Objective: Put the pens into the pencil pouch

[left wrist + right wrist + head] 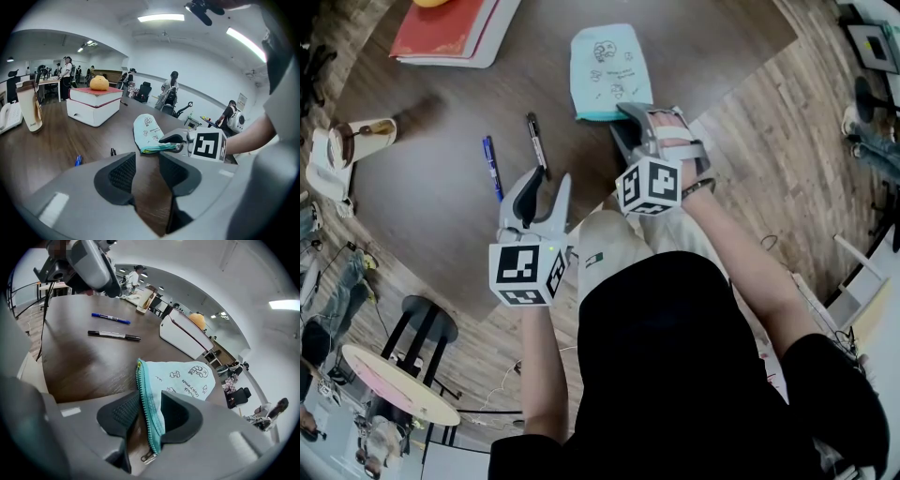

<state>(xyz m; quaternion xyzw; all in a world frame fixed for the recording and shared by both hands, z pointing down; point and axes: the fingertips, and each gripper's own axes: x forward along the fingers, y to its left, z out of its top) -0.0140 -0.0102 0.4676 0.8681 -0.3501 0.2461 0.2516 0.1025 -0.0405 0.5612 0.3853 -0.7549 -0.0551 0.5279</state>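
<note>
Dark wood table is filling the head view, with its near edge sitting right in front of the person. A stack of books with a red cover is lying at the far side, with an orange sitting on top. The light-blue pouch with doodle print is lying flat on the table, right of centre, its zipper edge facing the person. The right gripper is reaching in at that near edge. Its own view shows the jaws pinching the teal zipper strip, with the zipper pull hanging just below the pads. The left gripper is hovering over the near table edge, left of the right one and apart from the pouch. Its jaws are standing released, with only bare tabletop showing in the gap. A paper cup is standing upright near the table's left edge, well apart from everything else. Both pens are lying outside the pouch, on the table between the left gripper and the pouch. The black pen is resting nearer the pouch, just beyond the left jaw tips. The blue pen is lying beside it on the left, roughly parallel and not touching.
</note>
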